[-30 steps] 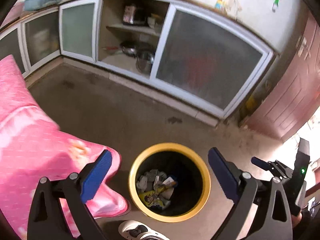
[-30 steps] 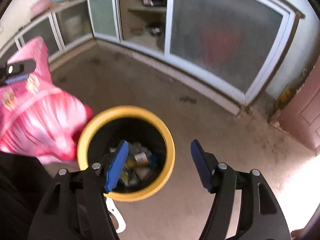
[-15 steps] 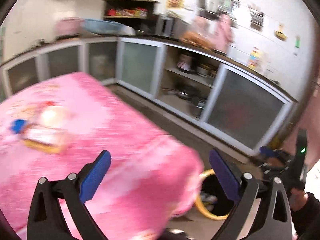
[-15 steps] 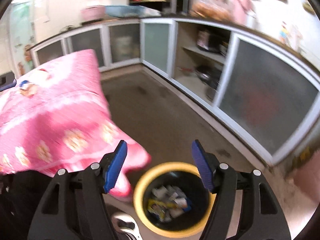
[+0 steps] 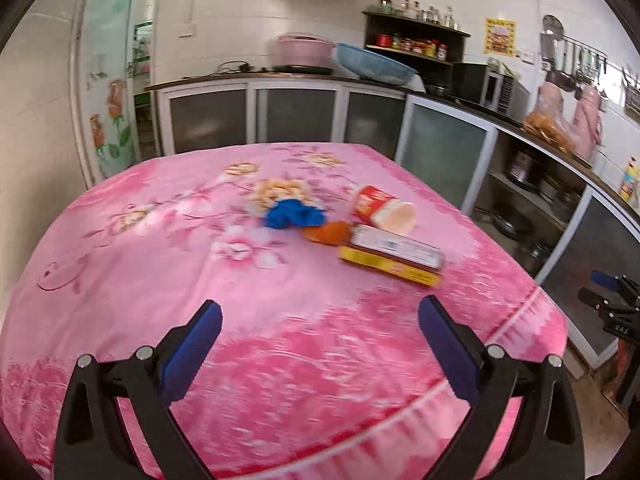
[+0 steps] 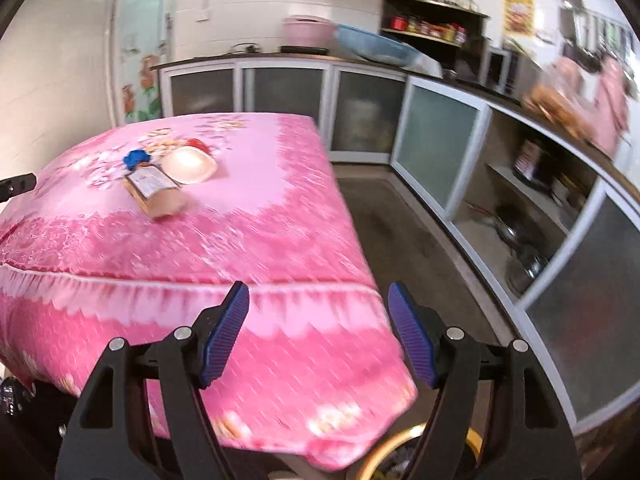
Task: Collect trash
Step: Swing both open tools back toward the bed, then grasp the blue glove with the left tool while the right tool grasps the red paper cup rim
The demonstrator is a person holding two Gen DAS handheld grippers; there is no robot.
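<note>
A flat yellow and red cardboard box lies on the table covered by a pink flowered cloth. In the left wrist view its long axis runs from upper left to lower right; in the right wrist view the same box points one short end toward the camera. Just behind it a red and white paper cup lies on its side, its open mouth turned to the right and toward the viewer. A crumpled blue wrapper and an orange scrap sit beside the cup, close against the box.

A second ago both cameras looked down into the yellow-rimmed black bin on the floor; now they face the table top, and only an arc of the bin's rim shows at the bottom of the right view.

The left gripper is spread wide with nothing between its blue pads. The right gripper is opening, also empty, and stands over the table's near corner.

Motion blur smears the labels on the box and cup, and the orange scrap cannot be identified.
</note>
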